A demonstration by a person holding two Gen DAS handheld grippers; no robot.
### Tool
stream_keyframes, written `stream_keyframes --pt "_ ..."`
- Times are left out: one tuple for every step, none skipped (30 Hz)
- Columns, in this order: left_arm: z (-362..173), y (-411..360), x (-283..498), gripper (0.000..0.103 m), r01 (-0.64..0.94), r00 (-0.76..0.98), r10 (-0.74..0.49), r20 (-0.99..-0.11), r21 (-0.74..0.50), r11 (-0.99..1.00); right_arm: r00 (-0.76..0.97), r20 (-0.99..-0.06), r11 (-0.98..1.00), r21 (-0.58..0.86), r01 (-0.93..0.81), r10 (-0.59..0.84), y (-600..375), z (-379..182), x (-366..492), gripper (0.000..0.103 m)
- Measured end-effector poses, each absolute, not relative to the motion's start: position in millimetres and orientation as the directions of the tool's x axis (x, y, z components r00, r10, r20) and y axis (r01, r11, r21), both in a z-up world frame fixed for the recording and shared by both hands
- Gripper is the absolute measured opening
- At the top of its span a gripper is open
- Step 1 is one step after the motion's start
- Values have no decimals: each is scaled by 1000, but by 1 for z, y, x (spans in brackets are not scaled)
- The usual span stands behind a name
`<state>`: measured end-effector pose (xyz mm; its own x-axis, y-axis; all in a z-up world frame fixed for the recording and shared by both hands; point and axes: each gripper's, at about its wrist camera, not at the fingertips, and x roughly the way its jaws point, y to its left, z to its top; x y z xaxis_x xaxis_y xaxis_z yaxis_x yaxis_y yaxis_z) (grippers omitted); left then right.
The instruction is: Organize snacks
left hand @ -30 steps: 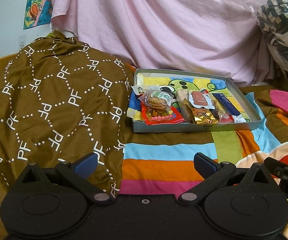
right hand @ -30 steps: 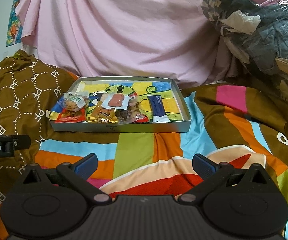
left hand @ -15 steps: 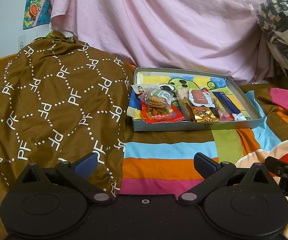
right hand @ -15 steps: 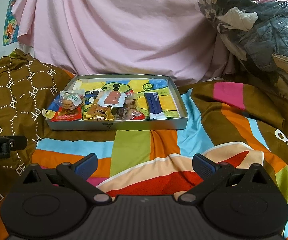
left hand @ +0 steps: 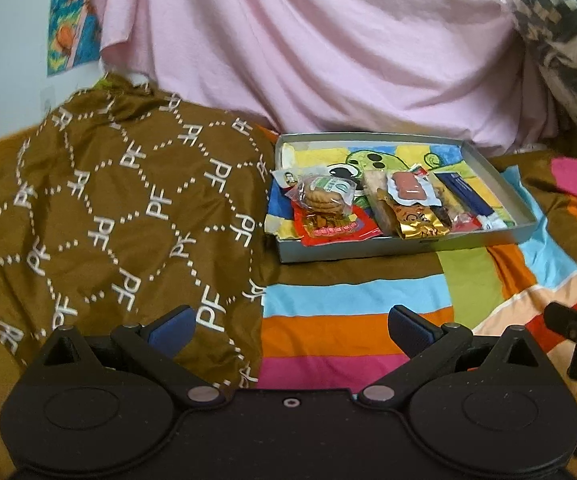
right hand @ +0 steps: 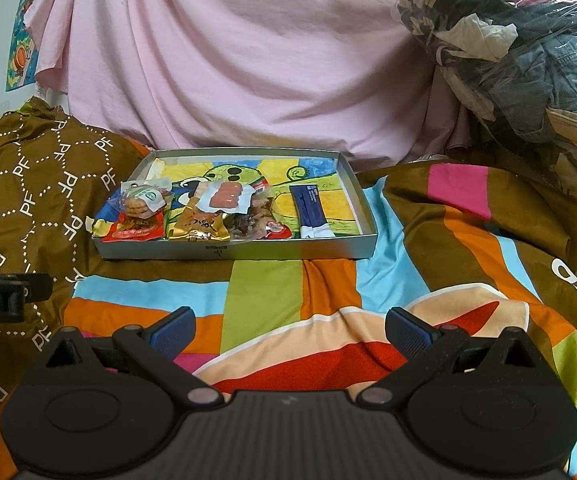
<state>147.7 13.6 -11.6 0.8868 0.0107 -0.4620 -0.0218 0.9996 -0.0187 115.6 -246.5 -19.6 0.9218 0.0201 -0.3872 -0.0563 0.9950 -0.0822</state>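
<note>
Lying in one shallow grey tray (right hand: 232, 254) on the striped blanket (right hand: 264, 292) are roughly six snack packets: one cookie bag (right hand: 141, 201), one red pack (right hand: 134, 232), one gold pack (right hand: 196, 226), one pink-printed pouch (right hand: 224, 198), one dark clear bag (right hand: 248, 224), one blue stick (right hand: 310, 210). Both the left gripper (left hand: 288, 326) and right gripper (right hand: 288, 326) hover near, jaws spread, holding nothing.

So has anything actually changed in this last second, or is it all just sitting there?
Only the view shifted a little: the right hand-held gripper edged closer to the tray, which now looks slightly larger. Nothing was picked up or released. Both grippers, including the left hand-held gripper, stay open and empty, and the snacks lie as before.
</note>
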Motion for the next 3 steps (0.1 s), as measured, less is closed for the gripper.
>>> stream_keyframes --pt "-12 14 147 102 -17 886 4 -463 -23 1000 922 -387 995 -82 -56 20 -246 -20 116 103" --pt "-11 15 147 102 -18 886 1 -464 -31 999 922 -387 995 -83 -56 20 -246 -20 116 103" --pt "-11 16 147 102 -20 885 0 -465 -37 999 922 -387 995 -83 -55 19 -246 -20 116 103"
